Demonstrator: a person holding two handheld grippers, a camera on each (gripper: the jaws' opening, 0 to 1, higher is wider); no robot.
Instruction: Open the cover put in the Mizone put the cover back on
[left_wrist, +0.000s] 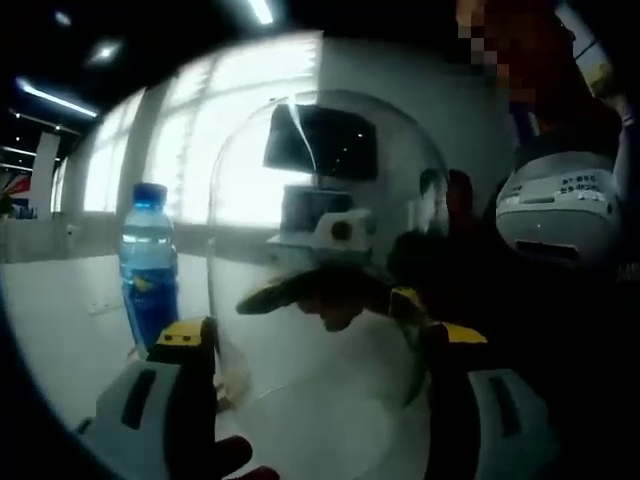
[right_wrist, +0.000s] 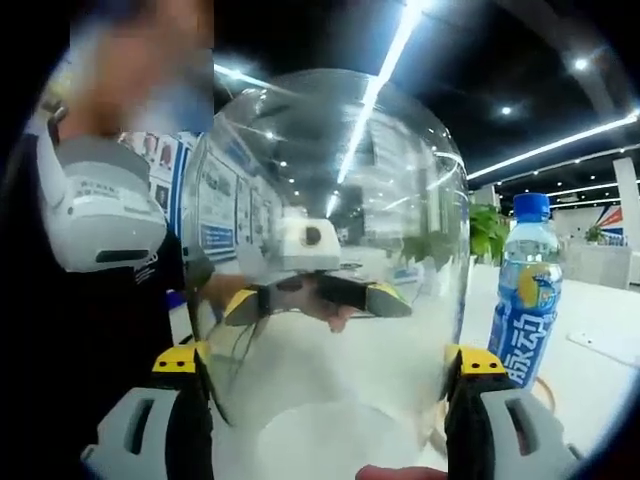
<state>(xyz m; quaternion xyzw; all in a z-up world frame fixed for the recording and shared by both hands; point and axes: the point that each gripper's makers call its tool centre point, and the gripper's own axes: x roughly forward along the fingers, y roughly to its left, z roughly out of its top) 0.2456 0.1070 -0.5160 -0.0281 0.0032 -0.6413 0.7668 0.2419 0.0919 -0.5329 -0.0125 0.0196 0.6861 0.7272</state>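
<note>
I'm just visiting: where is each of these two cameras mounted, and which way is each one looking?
Left gripper view: rides on the left tool, looks along its jaws at the clear dome cover between them; blue-capped Mizone bottle stands left; the person's dark torso at right.
Right gripper view: rides on the right tool, faces the cover from the opposite side; bottle right, torso left.
Shared: cover, bottle, person, and each sees the other tool through the dome.

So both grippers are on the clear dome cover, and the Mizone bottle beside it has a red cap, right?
Not quite: the Mizone bottle has a blue cap, as the right gripper view shows. The rest holds: both grippers have their jaws on either side of the clear dome cover.
</note>
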